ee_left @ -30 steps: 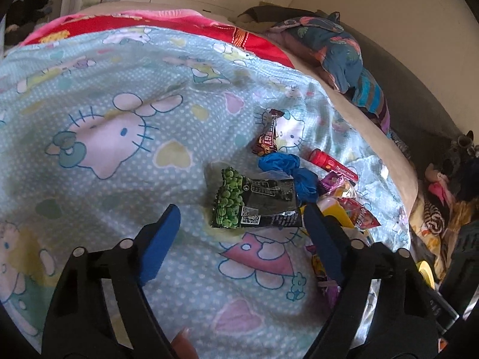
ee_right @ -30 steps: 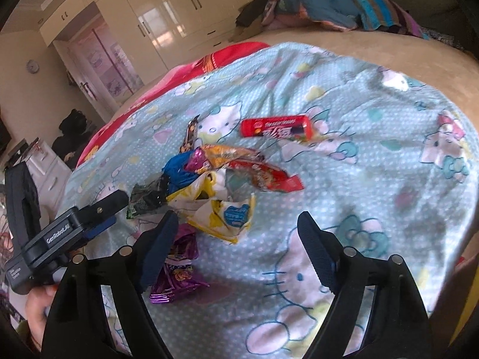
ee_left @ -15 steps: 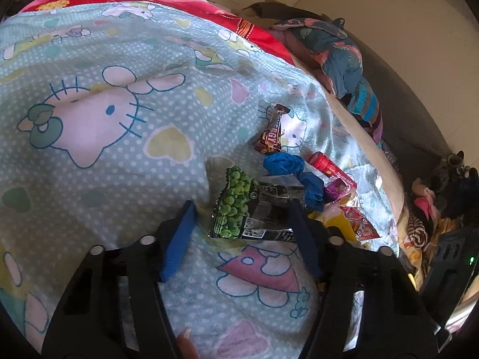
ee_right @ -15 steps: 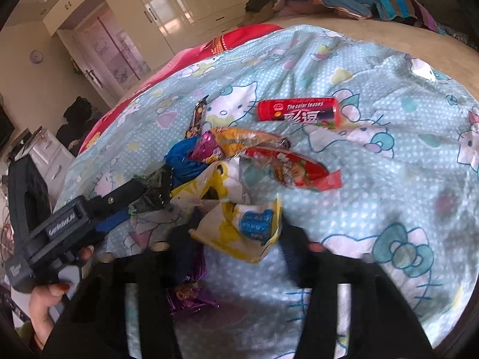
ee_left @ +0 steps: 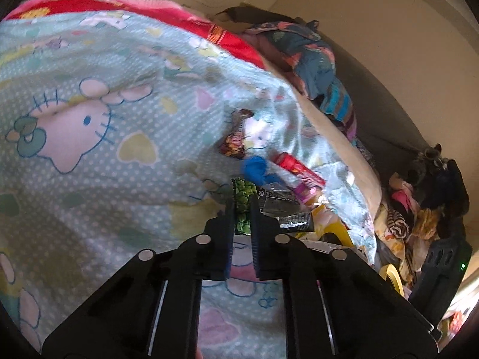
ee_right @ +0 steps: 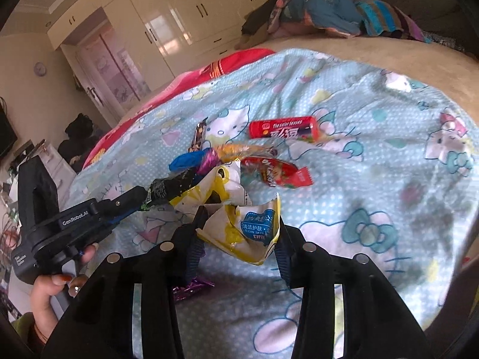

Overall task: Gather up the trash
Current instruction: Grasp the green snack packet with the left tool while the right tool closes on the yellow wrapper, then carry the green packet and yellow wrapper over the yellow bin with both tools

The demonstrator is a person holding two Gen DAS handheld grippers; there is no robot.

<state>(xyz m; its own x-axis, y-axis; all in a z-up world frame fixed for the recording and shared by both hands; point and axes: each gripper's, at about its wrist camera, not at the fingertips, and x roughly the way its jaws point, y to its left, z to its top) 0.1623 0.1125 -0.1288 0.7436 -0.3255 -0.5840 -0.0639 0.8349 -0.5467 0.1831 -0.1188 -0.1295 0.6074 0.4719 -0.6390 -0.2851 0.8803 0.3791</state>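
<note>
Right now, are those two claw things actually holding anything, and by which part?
Yes. The left gripper pinches the green pea packet by its near edge. The right gripper clamps the crumpled yellow-and-white wrapper across its sides.

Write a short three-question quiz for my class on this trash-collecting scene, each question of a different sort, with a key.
1. True or false: the left tool is shut on the crinkled green-and-black pea snack packet.
2. Multiple choice: What sits between the right tool's fingers? A) the red cylindrical candy tube B) the torn yellow-and-white plastic wrapper with a blue label C) the crumpled blue plastic wrapper
3. Fill in: all the litter lies on a pale blue cartoon-cat ______.

Key: 1 true; 2 B; 3 bedsheet.
</note>
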